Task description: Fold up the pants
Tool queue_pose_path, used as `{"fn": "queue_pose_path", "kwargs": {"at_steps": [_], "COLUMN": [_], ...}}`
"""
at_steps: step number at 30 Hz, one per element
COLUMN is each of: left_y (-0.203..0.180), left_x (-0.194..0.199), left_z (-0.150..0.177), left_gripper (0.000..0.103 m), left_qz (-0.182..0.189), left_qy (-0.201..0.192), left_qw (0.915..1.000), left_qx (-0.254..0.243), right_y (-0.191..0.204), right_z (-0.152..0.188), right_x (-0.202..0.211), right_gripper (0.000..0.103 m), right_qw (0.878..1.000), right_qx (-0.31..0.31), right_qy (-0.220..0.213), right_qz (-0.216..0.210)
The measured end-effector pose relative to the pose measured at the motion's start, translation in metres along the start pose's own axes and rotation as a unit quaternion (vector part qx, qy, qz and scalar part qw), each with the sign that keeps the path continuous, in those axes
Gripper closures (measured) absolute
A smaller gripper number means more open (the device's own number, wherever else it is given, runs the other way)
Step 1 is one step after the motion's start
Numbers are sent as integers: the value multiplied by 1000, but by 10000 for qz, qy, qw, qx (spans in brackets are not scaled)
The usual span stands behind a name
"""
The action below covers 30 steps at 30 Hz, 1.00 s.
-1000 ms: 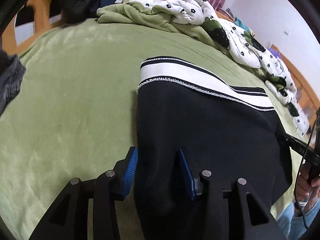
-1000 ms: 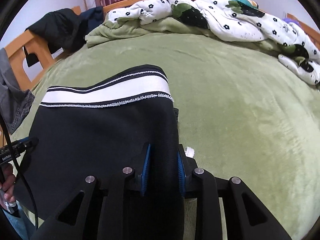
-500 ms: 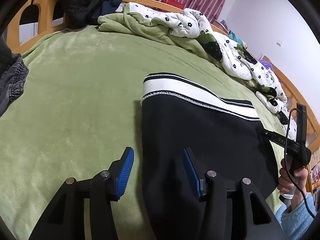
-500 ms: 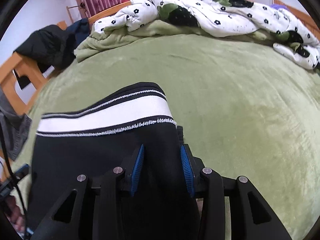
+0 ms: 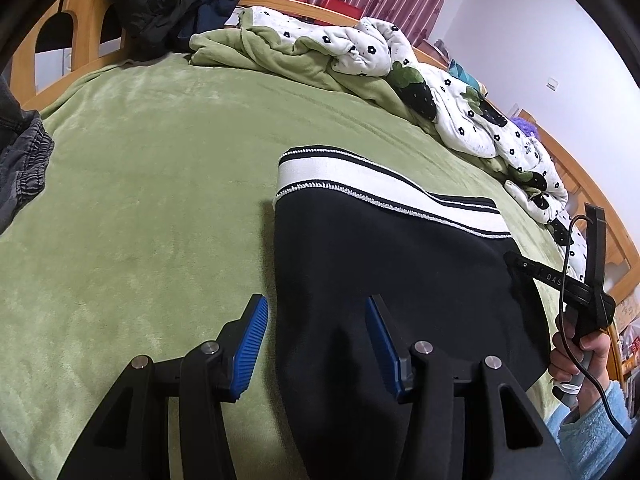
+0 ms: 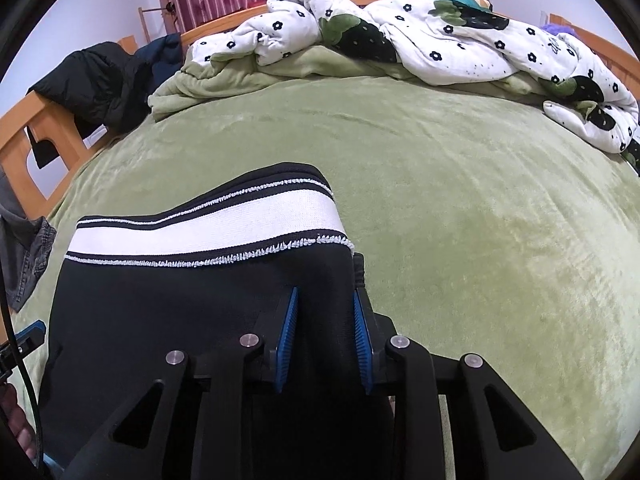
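Black pants (image 5: 380, 260) with a white, black-striped waistband (image 5: 340, 176) lie flat on the green bed cover (image 5: 140, 200). My left gripper (image 5: 316, 340) is open at the pants' left edge. Its left pad (image 5: 252, 336) stands clear over the cover, and its right pad (image 5: 380, 344) rests above the black cloth. In the right wrist view my right gripper (image 6: 324, 332) sits at the pants' (image 6: 180, 300) right edge, just below the waistband (image 6: 200, 232). Its jaws are closing, and the blue pads press a fold of black cloth between them. A hand (image 5: 580, 356) holds that gripper.
A crumpled white floral duvet (image 6: 440, 32) and a green blanket (image 6: 240, 72) are heaped along the far side of the bed. Dark jackets (image 6: 100, 80) hang on the wooden bed frame (image 6: 24, 136). A grey garment (image 5: 20, 168) lies at the left edge.
My left jaws have spread wider, and the left pad has come off the pants' edge. My right jaws loosened briefly, then closed again on the cloth. The pants lie as before.
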<state>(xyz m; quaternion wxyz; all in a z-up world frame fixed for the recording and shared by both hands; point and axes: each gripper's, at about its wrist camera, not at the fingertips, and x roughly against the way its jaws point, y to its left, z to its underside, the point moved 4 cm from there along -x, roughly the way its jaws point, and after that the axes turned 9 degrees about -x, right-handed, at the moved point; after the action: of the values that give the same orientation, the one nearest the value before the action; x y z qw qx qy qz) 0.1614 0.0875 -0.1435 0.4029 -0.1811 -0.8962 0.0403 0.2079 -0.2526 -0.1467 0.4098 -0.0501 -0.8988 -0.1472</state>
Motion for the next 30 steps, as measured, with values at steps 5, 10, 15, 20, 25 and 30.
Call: {"fn": "queue_pose_path", "kwargs": {"at_steps": [5,10,15,20,25,30], "left_y": [5,5,12,23,29,25], "left_x": [0,3,10,15,8,-2], "left_z": [0,-1,1,4,3,1], "left_gripper": [55,55,55,55,55,55], "left_qz": [86,72,-191,-265,-250,-210], "left_qy": [10,-3,13,51,78,78], "left_qw": [9999,9999,9998,9996,9994,9995], "left_qx": [123,119,9,111,231,228], "right_y": [2,5,4,-7,-24,-12], "right_z": [1,4,4,3,-19,-46], "right_x": [1,4,3,15,19,-17], "right_gripper": [76,76,81,80,66,58], "right_qw": [9999,9990,9975,9993,9995,9960], "right_qx": [110,347,542,347,-64,-291], "right_qy": [-88,-163,-207,-59,-200,141], "right_qz": [81,212,396,117,-255,-834]}}
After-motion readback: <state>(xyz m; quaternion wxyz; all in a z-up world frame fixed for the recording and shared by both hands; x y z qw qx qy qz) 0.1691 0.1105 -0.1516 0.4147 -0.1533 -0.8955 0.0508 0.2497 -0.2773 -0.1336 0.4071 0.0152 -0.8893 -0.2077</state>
